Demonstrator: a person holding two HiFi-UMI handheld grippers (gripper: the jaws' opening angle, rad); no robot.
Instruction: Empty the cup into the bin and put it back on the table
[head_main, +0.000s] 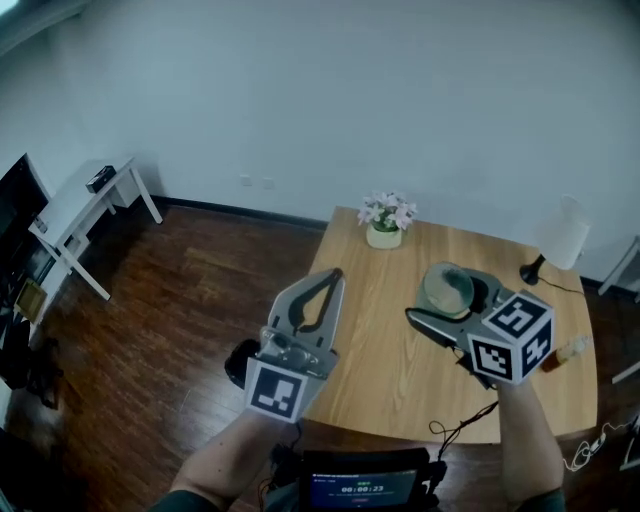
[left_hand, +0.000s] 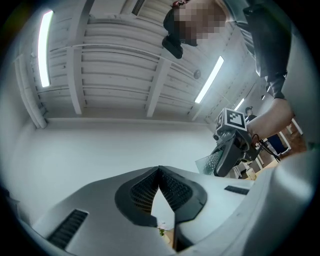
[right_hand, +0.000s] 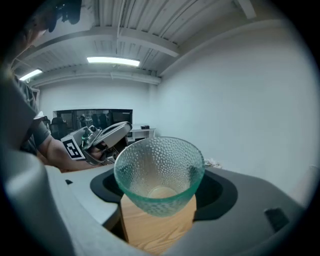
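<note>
You have bare tabletop (head_main: 375, 320) across the middle and near-left. The flower pot (head_main: 385, 222) stands at its far edge, the lamp (head_main: 555, 240) at the far right corner and a small bottle (head_main: 568, 350) at the right edge. To your left the wooden floor (head_main: 170, 300) lies open up to the white side table (head_main: 85, 205), save a dark object (head_main: 238, 362) just beside the tabletop's near-left corner.

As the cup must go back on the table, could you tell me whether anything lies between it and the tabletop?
Nothing visible does. The cup, gripped by the right gripper, hangs over bare wood of the table; the flower pot and lamp stand farther back.
</note>
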